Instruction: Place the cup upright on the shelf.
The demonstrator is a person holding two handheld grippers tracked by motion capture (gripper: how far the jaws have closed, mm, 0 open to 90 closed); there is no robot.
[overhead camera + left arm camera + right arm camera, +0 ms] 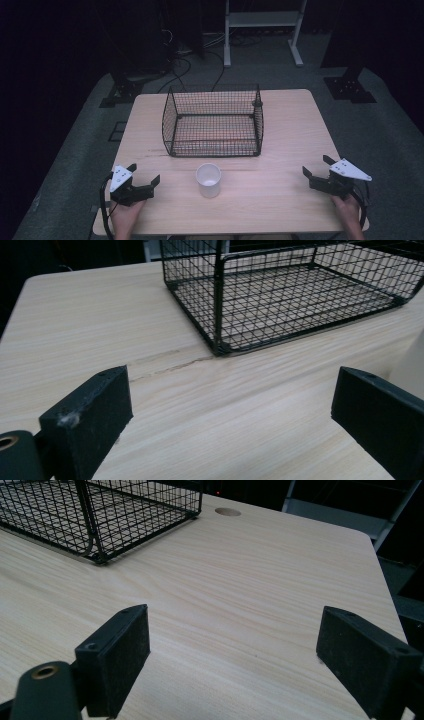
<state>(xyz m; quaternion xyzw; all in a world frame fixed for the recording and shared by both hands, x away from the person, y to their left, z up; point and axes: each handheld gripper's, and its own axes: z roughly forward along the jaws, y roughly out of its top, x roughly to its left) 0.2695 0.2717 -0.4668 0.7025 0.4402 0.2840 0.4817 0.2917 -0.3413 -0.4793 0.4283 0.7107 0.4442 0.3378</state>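
One white paper cup stands upright and open-mouthed on the tabletop, just in front of the one black wire basket, on the side toward the person and apart from it. The basket holds nothing inside. Two hand-held grippers are in use. The left hand-held gripper sits to the left of the cup, near it but not touching, jaws spread wide with nothing between them; in the left gripper view the cup shows as a pale edge beyond one jaw, and the basket lies ahead. The right hand-held gripper sits well to the right of the cup, jaws likewise released and holding nothing. Both rest low over the tabletop near its front edge.
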